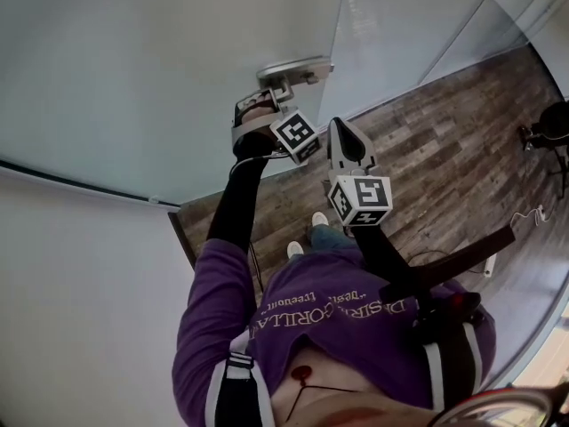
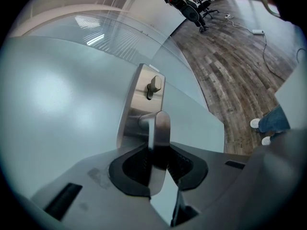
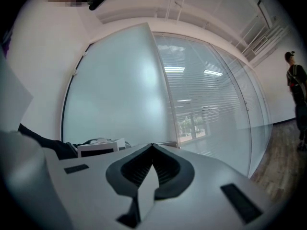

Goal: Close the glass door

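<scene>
Handle [image 2: 160, 123] between left gripper [image 2: 159, 151] jaws

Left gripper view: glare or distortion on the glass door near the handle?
Left gripper view: strong fisheye bend, dark vignette corners; soft bright patch on the frosted glass door, ceiling-light reflection above; door handle sharp between the left gripper jaws. Head view: glass door evenly lit, no hot spots.

The handle [image 2: 160, 126] on the glass door [image 2: 62, 95] lies within the left gripper [image 2: 158, 153], right gripper [image 1: 342, 132] just beside.

Left gripper [image 2: 156, 164] clamped on door handle [image 2: 159, 133].
</scene>
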